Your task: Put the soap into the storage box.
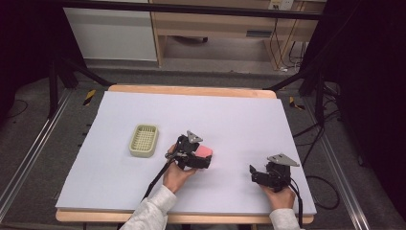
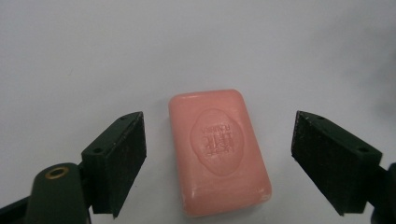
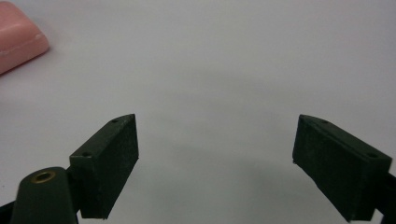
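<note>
Right hand-held gripper (image 1: 255, 173) sits at the near right of the white-covered table (image 1: 239, 115), jaws spread wide over bare surface, holding nothing. Left hand-held gripper (image 1: 207, 159), at its 9 o'clock, has jaws wide apart astride the pink rectangular soap bar (image 2: 217, 150), which lies flat between them, untouched. Farther, at 10 o'clock, stands a pale green slotted plastic soap tray (image 1: 143, 140).
</note>
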### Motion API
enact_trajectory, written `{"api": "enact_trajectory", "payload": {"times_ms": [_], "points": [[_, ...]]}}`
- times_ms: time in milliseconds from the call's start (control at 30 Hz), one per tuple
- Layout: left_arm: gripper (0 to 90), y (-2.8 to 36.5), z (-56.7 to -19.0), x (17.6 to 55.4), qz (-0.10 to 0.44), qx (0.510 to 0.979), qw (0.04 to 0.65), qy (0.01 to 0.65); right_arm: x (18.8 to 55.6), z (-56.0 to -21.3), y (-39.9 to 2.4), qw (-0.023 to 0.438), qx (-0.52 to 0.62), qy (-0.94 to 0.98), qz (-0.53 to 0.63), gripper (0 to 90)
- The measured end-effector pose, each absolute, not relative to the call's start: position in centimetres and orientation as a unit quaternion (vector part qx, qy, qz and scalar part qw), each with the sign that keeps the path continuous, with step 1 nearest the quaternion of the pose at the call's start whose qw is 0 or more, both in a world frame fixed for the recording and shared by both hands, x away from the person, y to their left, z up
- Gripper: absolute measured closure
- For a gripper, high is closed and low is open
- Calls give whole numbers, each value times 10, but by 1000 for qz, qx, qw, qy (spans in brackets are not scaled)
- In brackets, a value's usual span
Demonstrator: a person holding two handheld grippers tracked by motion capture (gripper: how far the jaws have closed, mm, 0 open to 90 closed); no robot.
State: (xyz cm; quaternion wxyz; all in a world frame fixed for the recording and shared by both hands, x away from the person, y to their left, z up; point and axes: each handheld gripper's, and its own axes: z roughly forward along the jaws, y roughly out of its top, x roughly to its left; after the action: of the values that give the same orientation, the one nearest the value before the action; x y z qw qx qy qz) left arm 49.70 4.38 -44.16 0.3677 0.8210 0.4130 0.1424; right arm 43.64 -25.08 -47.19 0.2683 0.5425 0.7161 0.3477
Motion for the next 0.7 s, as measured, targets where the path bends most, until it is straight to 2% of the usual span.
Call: {"api": "enact_trajectory", "payload": {"times_ms": [700], "points": [[192,36,-456,508,124,831,344,419,437,-473,-251,263,544,717,347,146]]}}
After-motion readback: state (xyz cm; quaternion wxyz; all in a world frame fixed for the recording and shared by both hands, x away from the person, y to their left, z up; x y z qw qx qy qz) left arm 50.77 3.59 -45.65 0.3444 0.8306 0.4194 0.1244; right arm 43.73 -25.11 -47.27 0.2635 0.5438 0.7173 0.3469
